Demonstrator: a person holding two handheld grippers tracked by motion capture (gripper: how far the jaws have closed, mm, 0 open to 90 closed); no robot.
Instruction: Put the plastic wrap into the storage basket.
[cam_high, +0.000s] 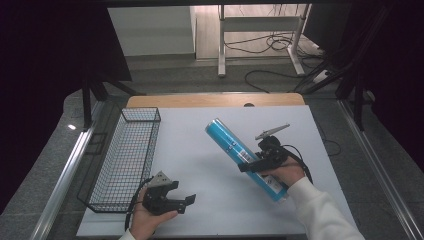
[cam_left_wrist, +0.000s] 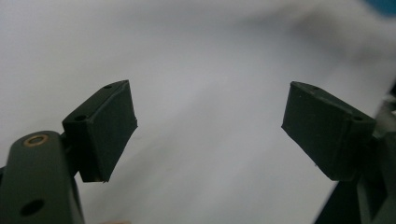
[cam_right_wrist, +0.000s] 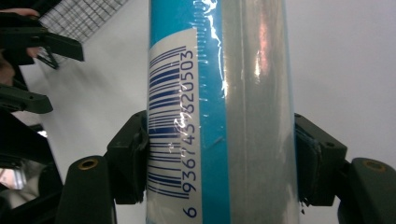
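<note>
Blue tube clamped in right gripper jaws, left gripper jaws apart, empty, wire basket beside it

blue tube runs off top and bottom edges; table just a blur past the left gripper.
</note>
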